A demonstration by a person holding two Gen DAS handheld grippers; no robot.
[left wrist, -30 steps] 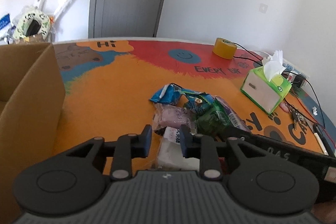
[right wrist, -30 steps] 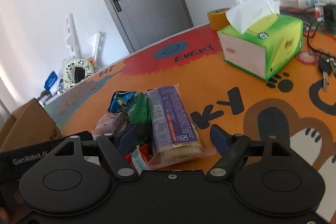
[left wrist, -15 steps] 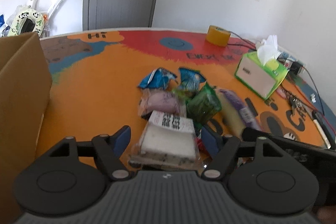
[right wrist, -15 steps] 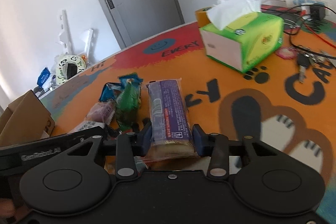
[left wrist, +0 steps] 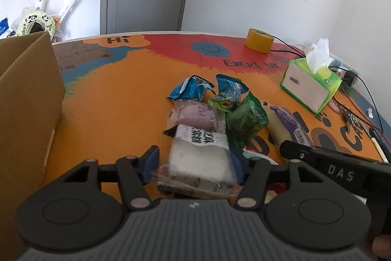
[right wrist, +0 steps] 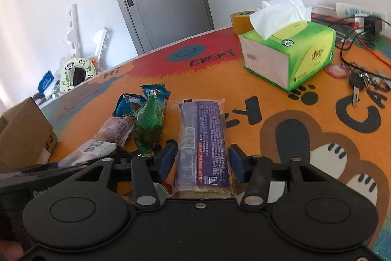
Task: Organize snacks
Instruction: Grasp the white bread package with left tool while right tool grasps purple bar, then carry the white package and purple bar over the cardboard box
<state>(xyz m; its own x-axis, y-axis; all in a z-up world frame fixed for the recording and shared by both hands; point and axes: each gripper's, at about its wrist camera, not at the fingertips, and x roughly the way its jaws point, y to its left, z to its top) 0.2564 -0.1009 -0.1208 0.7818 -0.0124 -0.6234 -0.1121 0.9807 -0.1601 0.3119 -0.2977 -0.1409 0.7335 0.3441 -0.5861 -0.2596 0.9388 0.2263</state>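
Snacks are gathered in a loose pile on the orange printed table [left wrist: 117, 114]. From the left wrist view, a white cake in a clear wrapper [left wrist: 200, 158] is seen between the fingers of the left gripper [left wrist: 194, 163]; the jaws stand apart around it, the right finger close against the wrapper and the left finger just beside it, and a firm grip cannot be confirmed. Only this view shows the tall brown cardboard box [left wrist: 27, 94] close at the left, with its flat matte wall.

From the right wrist view, a long purple bar [right wrist: 202, 138] in glossy printed film is seen lying between the open fingers of the right gripper [right wrist: 202, 160], with a gap on each side. Only here are the keys [right wrist: 359, 85] and the side of the soft green tissue box [right wrist: 290, 58] shown clearly.

In both views, crinkled blue packets [left wrist: 193, 89], a green packet [right wrist: 149, 121] and a pinkish-purple bun [left wrist: 195, 114] are seen behind, beside one another. A yellow tape roll [left wrist: 259, 43] stands far back.
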